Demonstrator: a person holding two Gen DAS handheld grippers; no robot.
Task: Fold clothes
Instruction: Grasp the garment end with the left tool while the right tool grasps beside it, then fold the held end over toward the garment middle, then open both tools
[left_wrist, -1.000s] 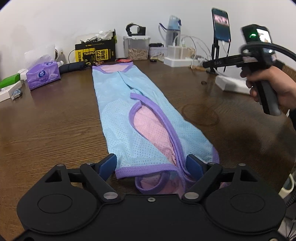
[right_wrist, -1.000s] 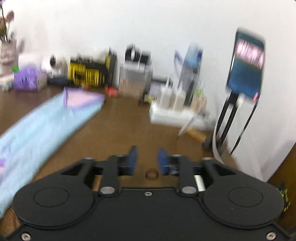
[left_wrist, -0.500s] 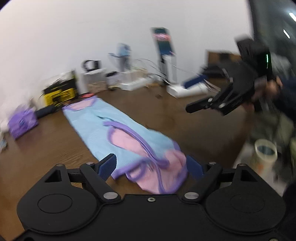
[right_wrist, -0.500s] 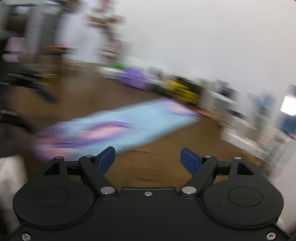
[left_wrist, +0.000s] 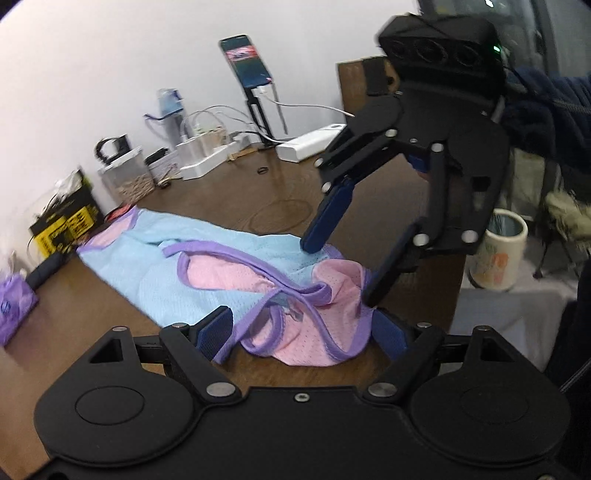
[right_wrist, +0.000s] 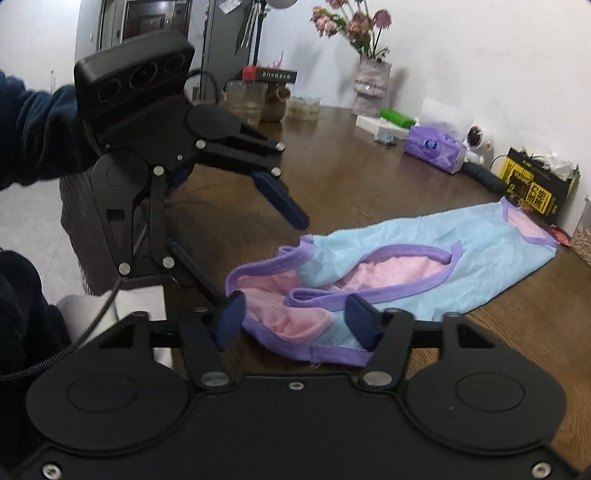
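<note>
Garment (left_wrist: 229, 273) end lies bunched between both spread claws, left claw (left_wrist: 303, 332) and right claw (right_wrist: 295, 321).

The light is soft and even in both my views, indoor and quite bright, and the white wall (left_wrist: 110, 74) looks a little washed out. Shadows on the wooden table (right_wrist: 351, 177) are weak. The fisheye lens bends all the edges strongly, with dark corners. My left view is a little blurred at its left side; the middle is sharp.
</note>
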